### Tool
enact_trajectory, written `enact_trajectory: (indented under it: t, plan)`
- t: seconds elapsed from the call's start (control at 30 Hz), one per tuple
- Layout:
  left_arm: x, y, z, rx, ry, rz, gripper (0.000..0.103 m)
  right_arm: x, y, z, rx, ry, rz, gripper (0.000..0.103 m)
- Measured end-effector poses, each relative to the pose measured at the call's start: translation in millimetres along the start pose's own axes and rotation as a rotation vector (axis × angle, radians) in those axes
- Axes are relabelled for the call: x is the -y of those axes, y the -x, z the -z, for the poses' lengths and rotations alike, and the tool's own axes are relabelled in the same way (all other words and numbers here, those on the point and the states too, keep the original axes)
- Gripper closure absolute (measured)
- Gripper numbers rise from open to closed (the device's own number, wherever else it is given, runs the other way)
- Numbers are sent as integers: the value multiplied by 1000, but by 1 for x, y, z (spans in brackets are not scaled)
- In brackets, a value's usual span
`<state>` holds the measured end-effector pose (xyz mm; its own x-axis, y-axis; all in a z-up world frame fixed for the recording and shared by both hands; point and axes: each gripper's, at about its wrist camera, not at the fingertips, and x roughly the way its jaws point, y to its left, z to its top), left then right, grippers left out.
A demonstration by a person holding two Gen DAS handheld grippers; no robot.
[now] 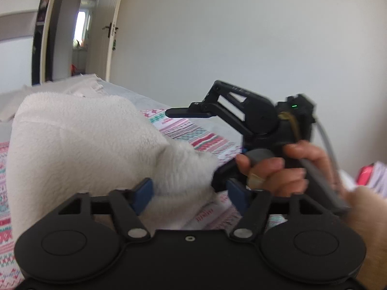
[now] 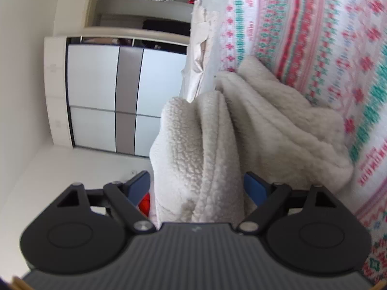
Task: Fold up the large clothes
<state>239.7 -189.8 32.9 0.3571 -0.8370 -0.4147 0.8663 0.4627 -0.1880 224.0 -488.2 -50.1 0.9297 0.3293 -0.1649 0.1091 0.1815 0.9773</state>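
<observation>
A thick white fleece garment (image 1: 84, 145) lies bunched on a bed with a red, green and white patterned bedspread (image 1: 198, 135). A corner of the fleece sits between the blue pads of my left gripper (image 1: 191, 194). It touches the left pad and leaves a gap at the right pad, so the jaws stand open. In the left wrist view a hand (image 1: 285, 171) holds the right gripper, whose upper finger (image 1: 186, 113) juts over the fleece. In the right wrist view, rolled sideways, folds of the fleece (image 2: 205, 145) hang between the wide-set pads of my right gripper (image 2: 197, 188), unpinched.
The bedspread (image 2: 326, 36) fills the right of the right wrist view. A white sheet (image 1: 79, 82) lies at the bed's far end. Beyond it are an open door (image 1: 106, 29) and a plain wall. A wardrobe (image 2: 104, 96) stands opposite. A red object (image 2: 145, 203) shows below the fleece.
</observation>
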Motion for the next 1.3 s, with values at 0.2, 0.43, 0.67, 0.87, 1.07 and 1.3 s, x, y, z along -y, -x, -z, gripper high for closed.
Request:
enact_trajectory:
  t: [0.2, 0.43, 0.67, 0.87, 1.07, 1.3]
  plan:
    - [-8, 69, 13, 11, 116, -19, 0, -22, -12, 3, -40, 145, 151, 17]
    - [-55, 97, 8, 30, 323, -190, 0, -37, -22, 7, -48, 187, 99, 17]
    - [-99, 84, 31, -21, 563, -238, 0, -38, -35, 17, -71, 186, 98, 14]
    - [-117, 96, 33, 78, 739, -233, 0, -51, -39, 36, -24, 256, 75, 68]
    - [-105, 84, -4, 175, 676, -185, 2, -90, 8, 20, 27, 329, -164, 72]
    - [-45, 6, -1, 28, 380, -288, 1, 9, 29, -32, 156, -14, 140, 47]
